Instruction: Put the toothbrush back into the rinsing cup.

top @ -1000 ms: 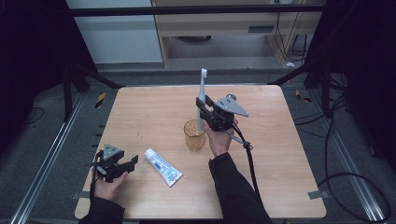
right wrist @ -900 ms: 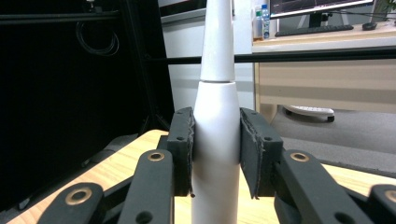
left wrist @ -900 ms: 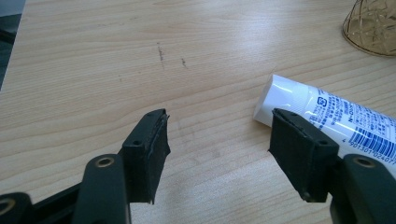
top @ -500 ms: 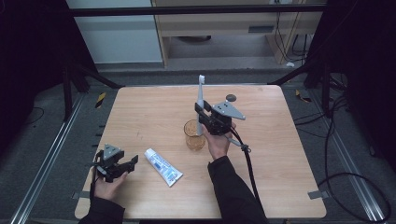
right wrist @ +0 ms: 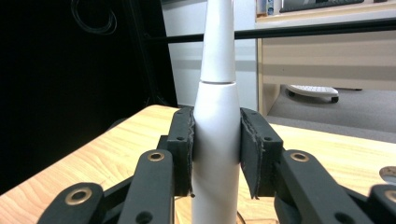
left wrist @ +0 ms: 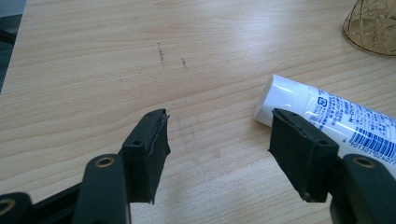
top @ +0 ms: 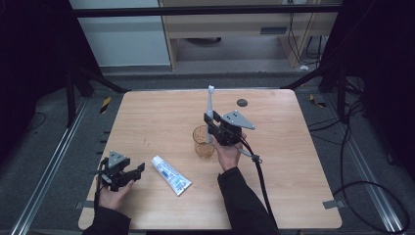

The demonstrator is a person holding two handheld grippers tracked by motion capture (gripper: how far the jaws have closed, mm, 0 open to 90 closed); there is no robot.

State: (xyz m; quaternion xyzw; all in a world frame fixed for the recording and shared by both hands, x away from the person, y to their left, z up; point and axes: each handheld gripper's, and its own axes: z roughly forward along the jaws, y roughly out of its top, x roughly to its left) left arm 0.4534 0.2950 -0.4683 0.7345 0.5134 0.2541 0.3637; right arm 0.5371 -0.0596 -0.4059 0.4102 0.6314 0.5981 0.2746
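Observation:
My right gripper [top: 211, 125] is shut on a white electric toothbrush [top: 210, 110], holding it upright with the brush head up. In the right gripper view both pads press the toothbrush [right wrist: 215, 135] body. Its lower end hangs at the mouth of a gold wire cup [top: 203, 142] in the table's middle; I cannot tell how far inside it reaches. My left gripper [top: 133, 172] rests open near the front left, jaws pointing at a white toothpaste tube [top: 171, 175]. In the left gripper view the tube [left wrist: 322, 114] lies just past the right jaw, with bare wood between the pads.
The wooden table [top: 147, 117] has a small dark round disc [top: 242, 102] near its far edge. The right gripper's cable [top: 259, 181] trails over the front of the table. Dark frame posts and floor surround the table.
The right gripper has come down with the toothbrush, bringing its lower end to the wire cup. The left gripper and the tube have stayed put.

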